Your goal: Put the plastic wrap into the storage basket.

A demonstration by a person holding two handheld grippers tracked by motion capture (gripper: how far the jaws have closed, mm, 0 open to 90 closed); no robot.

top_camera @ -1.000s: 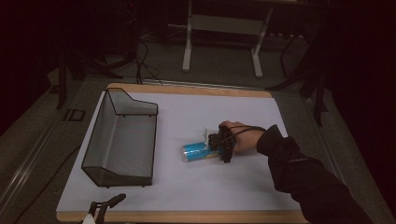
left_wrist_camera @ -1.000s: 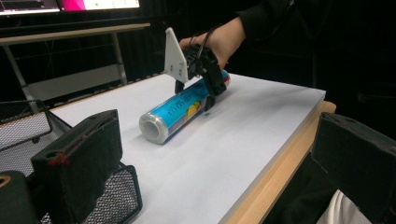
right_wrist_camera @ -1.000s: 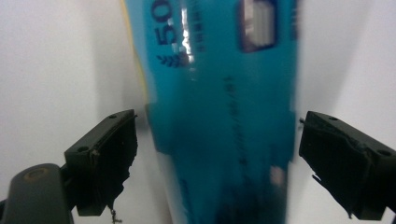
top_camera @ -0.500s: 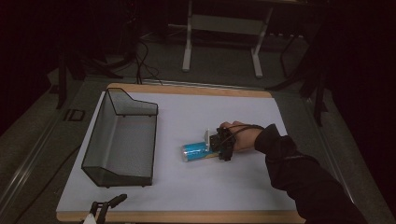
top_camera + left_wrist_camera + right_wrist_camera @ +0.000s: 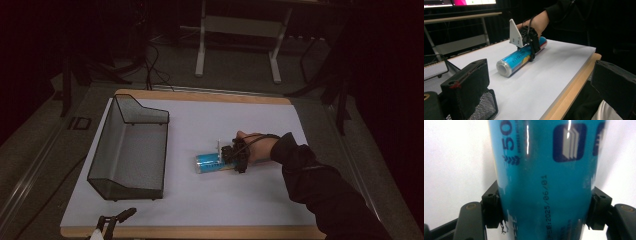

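At the near edge of the table (image 5: 200,231), by its left corner, your left gripper (image 5: 114,220) waits with its jaws wide apart and nothing between them. Farther in, near the middle of the white top, the blue can (image 5: 209,162) lies on its side. Your right gripper (image 5: 235,157) has just squeezed shut on it, with both pads (image 5: 491,208) pressing the can's sides. Toward the left edge sits the black mesh basket (image 5: 131,145), apart from the can.

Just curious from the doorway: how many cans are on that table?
1. The can lies on its side near the middle of the table, right of the basket, clamped in the right gripper. The basket looks empty.
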